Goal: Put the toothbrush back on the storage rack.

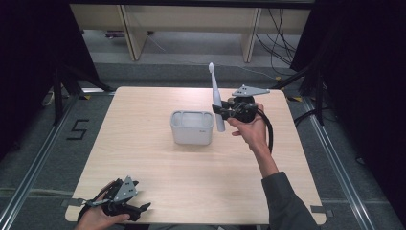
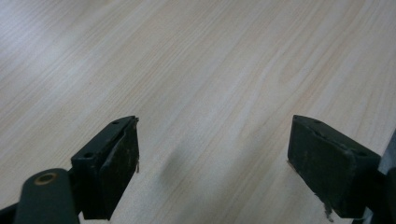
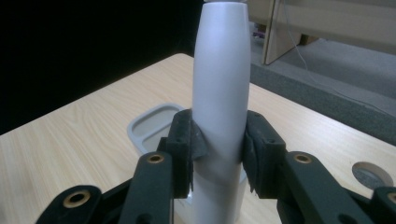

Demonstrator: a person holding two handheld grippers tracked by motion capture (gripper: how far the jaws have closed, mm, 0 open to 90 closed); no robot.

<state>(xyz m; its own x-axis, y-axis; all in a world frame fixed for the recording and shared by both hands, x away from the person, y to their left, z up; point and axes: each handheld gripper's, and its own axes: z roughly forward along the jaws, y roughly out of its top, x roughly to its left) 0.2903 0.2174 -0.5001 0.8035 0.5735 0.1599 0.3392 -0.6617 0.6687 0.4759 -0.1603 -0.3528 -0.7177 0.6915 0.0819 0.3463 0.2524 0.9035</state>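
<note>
Right gripper [image 1: 221, 109], high view: clamped on upright grey toothbrush [image 1: 216, 98], right of holder [image 1: 192, 127], mid-table [image 1: 143, 158]. Left gripper [image 1: 136, 207] at near-left edge. Left gripper view: jaws apart over bare wood. Right gripper view: pads [image 3: 187, 140] pinch the handle [image 3: 219, 107].

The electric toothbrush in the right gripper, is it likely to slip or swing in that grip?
The toothbrush looks smooth and tapered, so it may slide between the right gripper's jaws. It appears rigid, so no flopping. Held low on its body, its tall top could tilt it.
</note>
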